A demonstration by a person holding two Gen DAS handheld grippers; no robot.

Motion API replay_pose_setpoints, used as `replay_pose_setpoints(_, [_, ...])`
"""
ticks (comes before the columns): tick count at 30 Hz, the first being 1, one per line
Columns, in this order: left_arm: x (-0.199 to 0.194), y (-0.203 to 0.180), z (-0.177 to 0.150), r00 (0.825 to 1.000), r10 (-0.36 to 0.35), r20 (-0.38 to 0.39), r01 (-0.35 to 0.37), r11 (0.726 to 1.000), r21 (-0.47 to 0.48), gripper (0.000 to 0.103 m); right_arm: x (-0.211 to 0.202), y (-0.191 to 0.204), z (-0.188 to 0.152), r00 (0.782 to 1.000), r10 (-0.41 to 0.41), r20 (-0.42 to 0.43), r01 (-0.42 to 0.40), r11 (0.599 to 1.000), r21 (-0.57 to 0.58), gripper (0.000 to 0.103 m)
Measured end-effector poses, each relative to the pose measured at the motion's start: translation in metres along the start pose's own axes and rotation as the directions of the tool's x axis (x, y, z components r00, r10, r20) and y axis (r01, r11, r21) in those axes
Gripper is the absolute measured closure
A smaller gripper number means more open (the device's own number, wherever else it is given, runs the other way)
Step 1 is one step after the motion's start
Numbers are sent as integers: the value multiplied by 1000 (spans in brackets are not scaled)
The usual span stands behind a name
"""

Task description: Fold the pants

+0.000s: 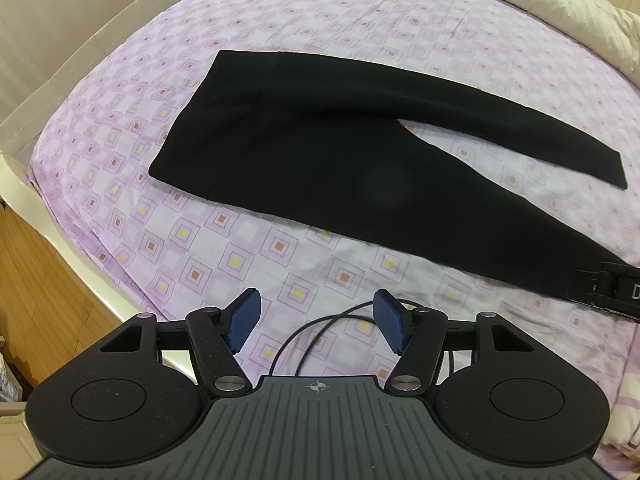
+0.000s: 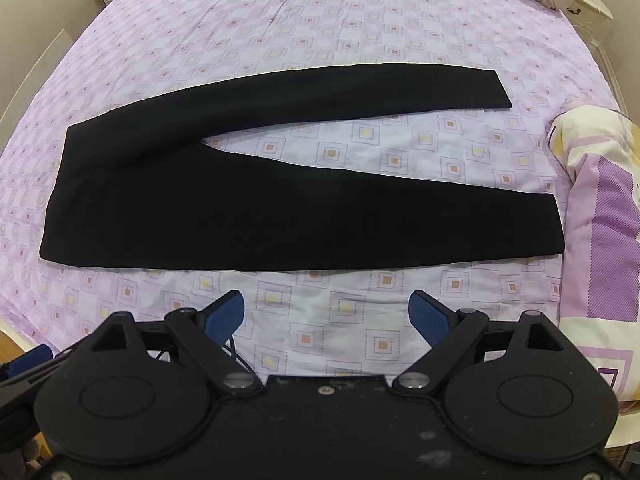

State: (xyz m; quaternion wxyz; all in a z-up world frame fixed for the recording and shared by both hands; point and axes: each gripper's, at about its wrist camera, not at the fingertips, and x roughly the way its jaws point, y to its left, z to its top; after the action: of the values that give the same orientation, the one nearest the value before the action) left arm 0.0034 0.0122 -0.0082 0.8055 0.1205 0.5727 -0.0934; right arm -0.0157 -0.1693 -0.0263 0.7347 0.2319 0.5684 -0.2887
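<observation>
Black pants (image 1: 304,152) lie flat on a purple patterned bed sheet (image 1: 224,248), waistband to the left and the two legs spread apart in a V to the right. They also show in the right wrist view (image 2: 192,216). My left gripper (image 1: 316,320) is open and empty, hovering over the sheet in front of the pants. My right gripper (image 2: 326,314) is open and empty, also in front of the near leg. Part of the right gripper (image 1: 612,286) shows at the right edge of the left wrist view.
A cream quilt (image 1: 560,0) lies at the bed's far end. A purple and cream pillow (image 2: 600,232) sits at the right. The bed's cream frame (image 1: 48,236) and a wooden floor (image 1: 36,312) are at the left. A black cable (image 1: 320,328) hangs below my left gripper.
</observation>
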Motion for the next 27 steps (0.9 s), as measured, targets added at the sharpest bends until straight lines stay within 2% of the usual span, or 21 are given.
replay_pose_setpoints(15, [0,1,0,1000,-1,-1,1,1000,-1,43,1,-1,0,1000,9,1,-9,1000,4,8])
replay_pose_setpoints(20, [-4,7,-1,999,1,37,0,1000,-11,58,3,-8,0,996,91,21,-92,994,64,9])
replay_pose_setpoints(24, [-5,20,6,996,12,84,-11,1000,-16,64,8,-1,3,993,112,38,-114,992,60,12])
replay_pose_setpoints(27, [1,30,20,995,27,99,-27,1000,-5,65,9,3,5,987,129,99,-136,989,64,12])
